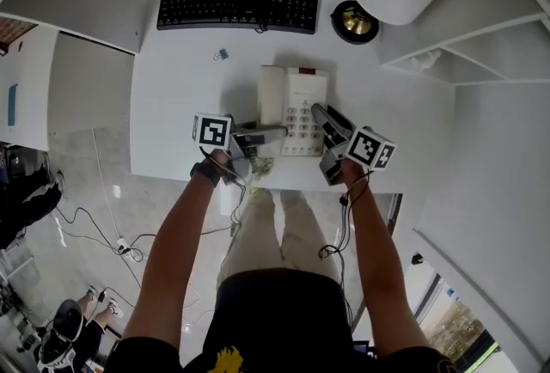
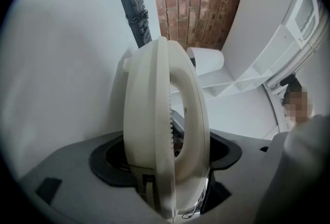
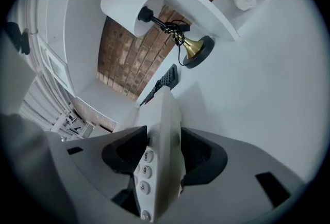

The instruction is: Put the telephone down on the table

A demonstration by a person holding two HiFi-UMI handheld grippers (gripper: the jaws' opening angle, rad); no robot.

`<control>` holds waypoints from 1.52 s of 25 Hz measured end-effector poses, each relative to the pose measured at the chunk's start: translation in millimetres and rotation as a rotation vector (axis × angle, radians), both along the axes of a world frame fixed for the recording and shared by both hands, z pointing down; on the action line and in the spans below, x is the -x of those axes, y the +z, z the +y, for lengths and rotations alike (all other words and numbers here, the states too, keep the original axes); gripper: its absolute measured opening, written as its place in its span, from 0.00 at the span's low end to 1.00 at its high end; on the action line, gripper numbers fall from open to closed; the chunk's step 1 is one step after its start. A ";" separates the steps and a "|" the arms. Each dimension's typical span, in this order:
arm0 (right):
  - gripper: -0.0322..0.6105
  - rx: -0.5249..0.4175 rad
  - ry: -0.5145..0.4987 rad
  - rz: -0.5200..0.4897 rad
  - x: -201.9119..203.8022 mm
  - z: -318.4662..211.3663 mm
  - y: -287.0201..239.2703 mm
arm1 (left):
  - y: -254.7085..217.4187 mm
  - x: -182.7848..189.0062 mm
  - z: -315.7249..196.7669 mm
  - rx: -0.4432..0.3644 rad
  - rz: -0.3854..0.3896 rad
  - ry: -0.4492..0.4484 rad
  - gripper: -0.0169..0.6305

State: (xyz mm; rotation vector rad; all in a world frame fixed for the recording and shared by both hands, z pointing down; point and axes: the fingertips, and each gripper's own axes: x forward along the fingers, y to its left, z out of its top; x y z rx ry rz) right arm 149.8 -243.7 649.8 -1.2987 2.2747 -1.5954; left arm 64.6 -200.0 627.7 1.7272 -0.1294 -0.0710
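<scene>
The left gripper (image 1: 268, 136) clamps the handset side of the cream plastic push-button telephone (image 1: 295, 96); the right gripper (image 1: 325, 120) clamps its keypad side, near the front edge of the white desk (image 1: 180, 79).

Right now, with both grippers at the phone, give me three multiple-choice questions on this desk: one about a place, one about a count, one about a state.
1. Where is the black computer keyboard?
A. beyond the cream push-button telephone, at the white table's far edge
B. under the telephone
C. on the floor

2. Of the left hand-held gripper and the right hand-held gripper, how many hold the telephone?
A. none
B. one
C. two

3. How is the cream handset?
A. hanging by its cord
B. seated on the telephone
C. lying on the keyboard

Answers:
1 A, the head view shows it past the telephone.
2 C, each clamps one side.
3 B, it lies in its cradle.
</scene>
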 end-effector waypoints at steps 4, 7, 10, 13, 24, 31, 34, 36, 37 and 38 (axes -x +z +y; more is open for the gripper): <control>0.36 -0.005 -0.002 0.025 -4.5 5.9 0.7 | 4.2 -2.2 4.4 -0.060 -0.068 0.036 0.64; 0.35 -0.012 -0.001 0.043 -7.5 9.5 0.7 | 4.5 -6.3 9.0 -0.093 -0.108 0.053 0.64; 0.31 -0.018 0.003 0.059 -10.7 11.9 1.8 | 7.4 -10.8 12.7 -0.133 -0.161 0.077 0.64; 0.31 -0.025 0.006 0.068 -12.4 14.1 1.7 | 7.9 -12.7 14.3 -0.146 -0.177 0.082 0.64; 0.30 -0.069 0.017 0.122 -15.2 13.1 -1.3 | 4.4 -10.8 5.5 -0.231 -0.259 -0.083 0.66; 0.30 -0.073 0.014 0.137 -15.4 13.4 -1.2 | 3.8 -8.4 7.1 -0.269 -0.283 -0.150 0.66; 0.30 -0.073 0.020 0.138 -14.9 13.3 -1.9 | 4.7 -6.3 5.9 -0.290 -0.308 -0.173 0.66; 0.30 -0.074 0.023 0.127 -12.9 13.6 -2.9 | 4.5 -5.1 5.2 -0.304 -0.320 -0.187 0.67; 0.30 -0.071 0.022 0.123 -12.5 14.4 -2.1 | 4.1 -4.5 5.1 -0.309 -0.321 -0.194 0.67; 0.30 -0.068 0.021 0.125 -13.3 15.1 -1.1 | 3.7 -4.0 5.4 -0.311 -0.317 -0.200 0.67</control>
